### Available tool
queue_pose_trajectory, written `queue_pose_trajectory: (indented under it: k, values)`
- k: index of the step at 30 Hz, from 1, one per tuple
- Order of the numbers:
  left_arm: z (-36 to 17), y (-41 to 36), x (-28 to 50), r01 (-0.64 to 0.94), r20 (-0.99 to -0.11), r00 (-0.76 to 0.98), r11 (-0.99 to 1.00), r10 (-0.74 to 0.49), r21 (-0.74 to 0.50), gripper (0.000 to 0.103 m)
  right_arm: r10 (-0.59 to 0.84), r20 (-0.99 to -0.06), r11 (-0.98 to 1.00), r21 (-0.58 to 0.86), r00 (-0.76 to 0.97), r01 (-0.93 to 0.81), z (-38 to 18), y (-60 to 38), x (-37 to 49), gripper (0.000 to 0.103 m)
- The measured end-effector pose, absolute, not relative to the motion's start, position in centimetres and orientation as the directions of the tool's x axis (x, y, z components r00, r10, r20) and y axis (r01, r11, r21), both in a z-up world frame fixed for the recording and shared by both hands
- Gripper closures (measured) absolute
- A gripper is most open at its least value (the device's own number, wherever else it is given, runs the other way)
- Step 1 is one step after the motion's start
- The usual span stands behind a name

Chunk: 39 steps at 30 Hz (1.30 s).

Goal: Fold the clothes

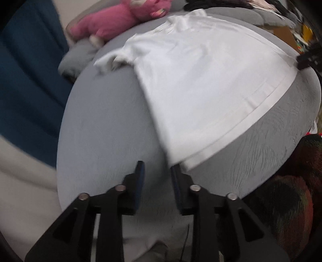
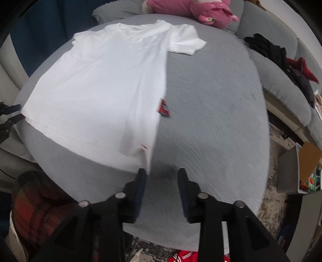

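A white T-shirt point(image 1: 201, 84) point(image 2: 96, 86) lies spread flat on a round grey quilted cushion point(image 1: 104, 131) point(image 2: 211, 121), with its hem towards me. In the left wrist view my left gripper point(image 1: 157, 169) is open, and its right finger sits against one hem corner with nothing between the fingers. My right gripper point(image 2: 162, 172) is open too, its left finger beside the other hem corner. Each gripper shows at the edge of the other's view: the right gripper point(image 1: 307, 59) and the left gripper point(image 2: 12, 113). A small red tag point(image 2: 164, 109) sticks out from the shirt's side.
A pink plush toy point(image 1: 120, 18) point(image 2: 191, 8) lies at the cushion's far edge. Dark clothes point(image 2: 269, 50) and a red star-shaped item point(image 2: 303, 68) rest on a grey sofa point(image 2: 281, 84). Red plaid fabric point(image 1: 291, 193) point(image 2: 36, 203) sits near me. A cardboard box point(image 2: 306, 159) stands to the right.
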<state>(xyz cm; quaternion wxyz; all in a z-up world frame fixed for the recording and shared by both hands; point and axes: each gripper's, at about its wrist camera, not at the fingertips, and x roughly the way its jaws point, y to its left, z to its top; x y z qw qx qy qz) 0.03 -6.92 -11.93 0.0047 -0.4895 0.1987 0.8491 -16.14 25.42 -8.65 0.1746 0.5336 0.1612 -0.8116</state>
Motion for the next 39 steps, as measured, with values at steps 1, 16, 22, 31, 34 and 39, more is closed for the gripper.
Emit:
queue_pose_trajectory:
  k: [1,16,22,31,34,39]
  values:
    - [-11.6,-7.8,0.4,-0.187,-0.837,-0.516,-0.930,-0.181,0.316,0.075,-0.107,-0.921,-0.890,-0.079,-0.374,0.448,-8.2,25.9,-16.0,0.072]
    - [-2.1,-14.1,-8.2,-0.015,-0.765,-0.629,-0.981,-0.140,0.191,0.060,-0.245,-0.802,-0.866,-0.072,-0.544,0.495,1.4,24.8,-29.9,0.066]
    - [-2.6,-12.2,-10.8,-0.084,-0.787,-0.607,-0.977,-0.106,0.196,0.059,-0.175,-0.789,-0.811,-0.223,-0.589,0.540,-1.3,23.2,-38.0,0.061]
    - [-6.1,-8.2,-11.9,-0.218,-0.823,-0.563,-0.947,-0.076,0.237,0.059,-0.285,-0.825,-0.815,-0.060,-0.488,0.577,-6.6,23.5,-44.8,0.061]
    - [-6.6,-7.1,-11.8,-0.258,-0.832,-0.553,-0.940,-0.046,0.224,0.059,-0.288,-0.828,-0.806,-0.062,-0.481,0.589,-7.5,23.3,-45.2,0.061]
    - [-7.2,-6.1,-11.8,-0.283,-0.836,-0.547,-0.930,-0.044,0.234,0.059,-0.297,-0.837,-0.816,-0.027,-0.460,0.577,-8.6,23.5,-46.5,0.061]
